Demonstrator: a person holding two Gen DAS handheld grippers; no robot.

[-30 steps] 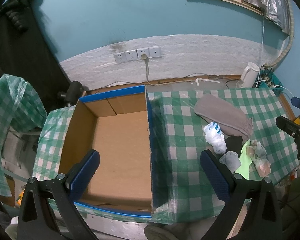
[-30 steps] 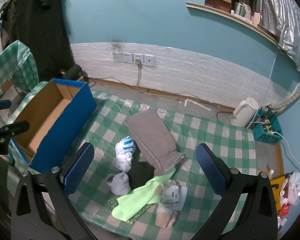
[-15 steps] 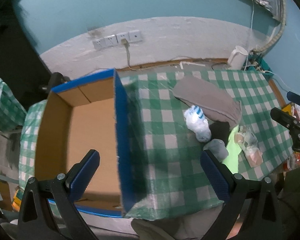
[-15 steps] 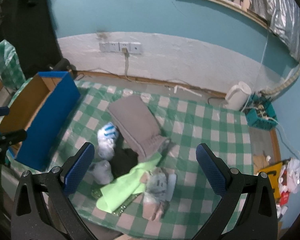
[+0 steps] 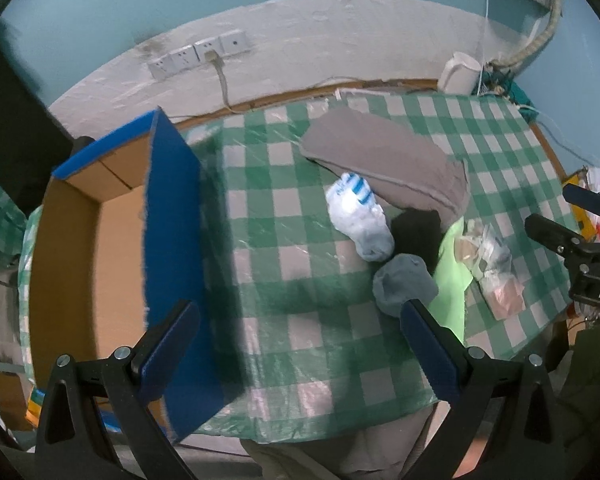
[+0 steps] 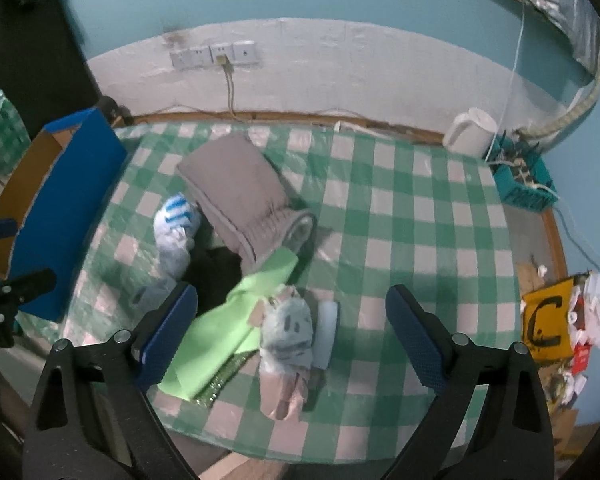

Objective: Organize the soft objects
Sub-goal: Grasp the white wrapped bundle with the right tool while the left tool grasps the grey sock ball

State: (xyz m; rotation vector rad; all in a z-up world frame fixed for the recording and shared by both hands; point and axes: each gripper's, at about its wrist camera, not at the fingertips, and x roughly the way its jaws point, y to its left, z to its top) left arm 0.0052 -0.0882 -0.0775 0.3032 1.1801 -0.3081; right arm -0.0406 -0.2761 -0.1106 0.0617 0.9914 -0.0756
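Soft objects lay in a loose cluster on the checked tablecloth, toward its near edge, seen from both wrist cameras. Going left to right in the right wrist view, the box stood open at nine o'clock, blue outside and brown inside, well apart from the cluster. Next came the striped sock, white with blue bands, and below it at seven o'clock the grey sock, rolled and lying just beside the left finger of the right gripper. The black cloth lay between the socks and the folded grey towel, which sat at eleven o'clock of centre. The green cloth ran out from under the towel's end toward six o'clock, and the plush slipper lay touching it on the right. The right gripper's fingers stood wide, having just closed a little, with the green cloth and slipper in view between them but nothing pressed. In the left wrist view the left gripper was also spread wide and empty above bare tablecloth, the box at nine o'clock and the grey sock at its right fingertip. A kettle stood at one o'clock.
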